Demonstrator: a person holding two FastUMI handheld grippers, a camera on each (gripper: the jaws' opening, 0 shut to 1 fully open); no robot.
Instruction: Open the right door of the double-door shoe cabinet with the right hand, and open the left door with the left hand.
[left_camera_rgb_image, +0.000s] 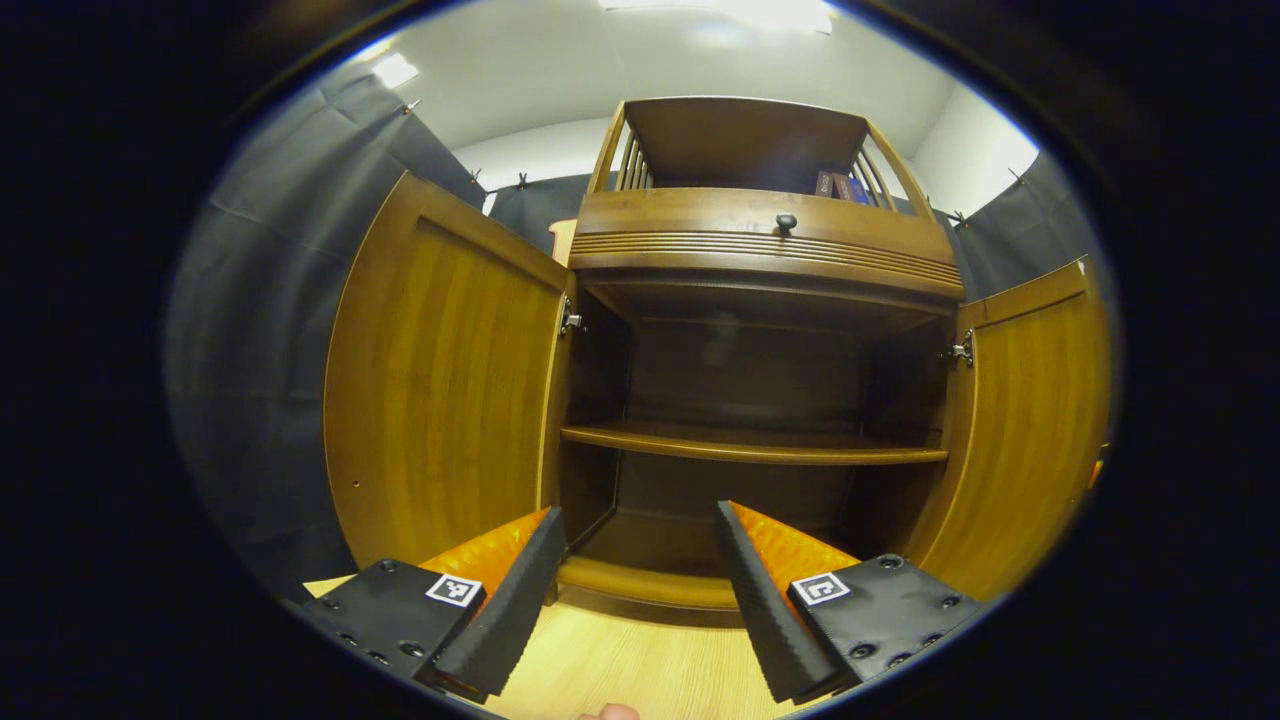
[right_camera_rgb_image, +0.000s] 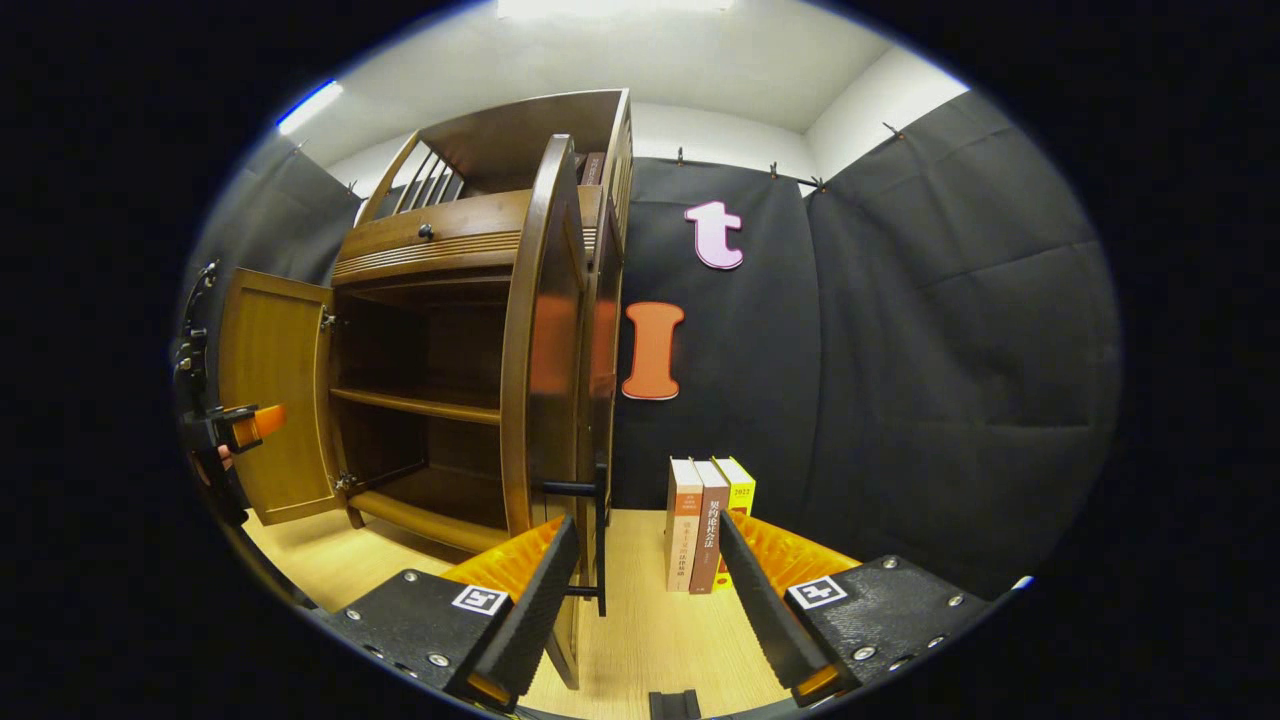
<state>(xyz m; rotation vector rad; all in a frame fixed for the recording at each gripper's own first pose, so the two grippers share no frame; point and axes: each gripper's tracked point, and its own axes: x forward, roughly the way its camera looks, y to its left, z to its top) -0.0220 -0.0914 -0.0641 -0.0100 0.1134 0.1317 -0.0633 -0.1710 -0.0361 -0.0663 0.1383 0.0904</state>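
Both doors of the shoe cabinet (left_camera_rgb_image: 760, 300) stood open. In the left gripper view we saw the left door (left_camera_rgb_image: 440, 380) swung wide, the right door (left_camera_rgb_image: 1030, 420) open too, bare shelf (left_camera_rgb_image: 750, 445) inside. Our left gripper (left_camera_rgb_image: 635, 590) was spread wide, holding nothing, facing the cabinet on the table (left_camera_rgb_image: 620, 665). Our right gripper (right_camera_rgb_image: 645, 600) was also wide and empty, the right door's handle (right_camera_rgb_image: 598, 520) just between its fingers, untouched. Books (right_camera_rgb_image: 708, 520) stood near the wall.
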